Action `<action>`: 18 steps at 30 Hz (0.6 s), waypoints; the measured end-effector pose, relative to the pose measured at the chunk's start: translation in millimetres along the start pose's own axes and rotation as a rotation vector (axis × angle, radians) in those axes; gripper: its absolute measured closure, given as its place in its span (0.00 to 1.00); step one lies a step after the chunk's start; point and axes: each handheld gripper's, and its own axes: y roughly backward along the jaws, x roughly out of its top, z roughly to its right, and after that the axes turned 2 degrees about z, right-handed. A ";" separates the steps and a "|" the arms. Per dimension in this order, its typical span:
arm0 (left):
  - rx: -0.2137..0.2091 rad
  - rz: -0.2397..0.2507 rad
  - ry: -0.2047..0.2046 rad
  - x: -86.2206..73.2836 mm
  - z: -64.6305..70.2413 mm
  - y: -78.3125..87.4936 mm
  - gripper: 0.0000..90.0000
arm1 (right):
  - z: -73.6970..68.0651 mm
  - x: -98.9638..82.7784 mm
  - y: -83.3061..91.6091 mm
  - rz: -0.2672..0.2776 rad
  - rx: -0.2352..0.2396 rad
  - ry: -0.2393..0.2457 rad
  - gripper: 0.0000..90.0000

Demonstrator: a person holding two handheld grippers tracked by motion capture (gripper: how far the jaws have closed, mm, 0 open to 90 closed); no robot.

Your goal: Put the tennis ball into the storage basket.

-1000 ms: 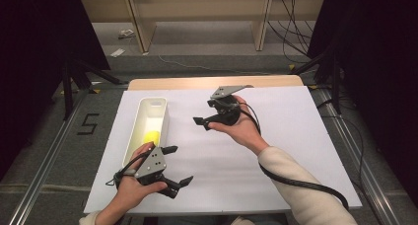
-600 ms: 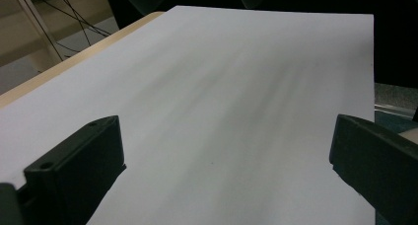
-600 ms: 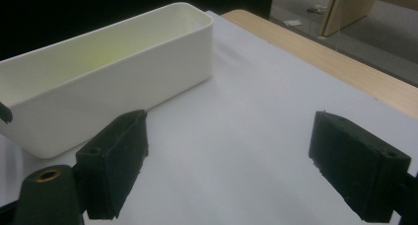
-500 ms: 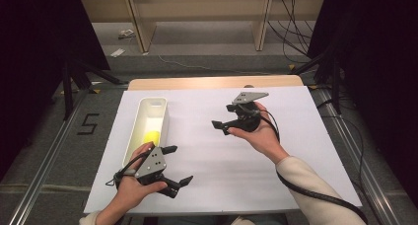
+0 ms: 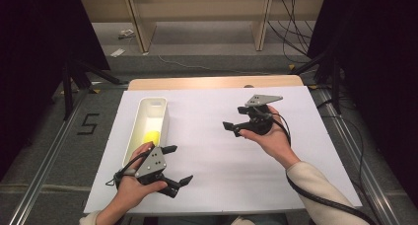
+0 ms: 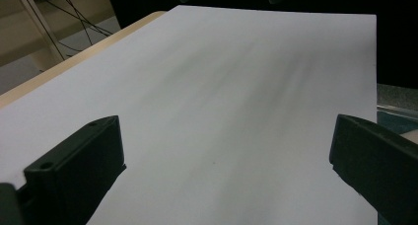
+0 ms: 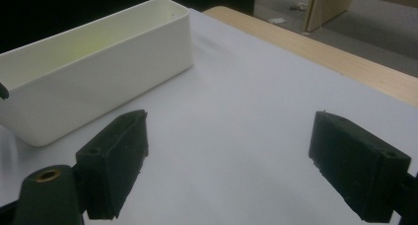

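- High view: a white bin holding a yellow object stands just beyond the left gripper.
- The left gripper's jaws are spread wide, empty, above the white table sheet.
- The right gripper, well right of the bin, points at it, jaws spread, empty.
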 end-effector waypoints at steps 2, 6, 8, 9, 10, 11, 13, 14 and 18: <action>0.000 0.000 0.001 0.0 0.0 0.1 0.00 | 0.8 -1.6 1.3 -0.002 -0.001 0.001 0.17; 0.001 0.000 0.003 -0.1 -0.2 0.1 0.00 | 1.9 -4.4 4.4 -0.006 -0.005 -0.004 0.17; 0.002 0.001 0.003 0.0 -0.3 0.1 0.00 | 3.0 -5.2 6.8 -0.003 -0.009 -0.004 0.17; 0.002 0.000 0.002 -0.1 -0.3 0.1 0.00 | 3.6 -5.6 8.0 0.000 -0.011 -0.006 0.17; 0.002 0.000 0.003 -0.2 -0.3 -0.1 0.00 | 4.3 -6.0 9.4 0.000 -0.011 -0.009 0.17; 0.002 -0.001 0.003 -0.2 -0.3 -0.2 0.00 | 5.0 -6.5 10.6 0.001 -0.013 -0.012 0.17; 0.002 0.000 0.003 -0.1 -0.3 -0.1 0.00 | 6.1 -7.5 12.6 0.001 -0.015 -0.014 0.17; 0.002 0.001 0.004 0.0 -0.4 0.1 0.00 | 6.6 -8.2 13.8 0.001 -0.018 -0.014 0.17; 0.005 0.000 0.005 -0.1 -1.0 0.4 0.00 | 7.4 -10.9 17.3 -0.001 -0.023 -0.022 0.17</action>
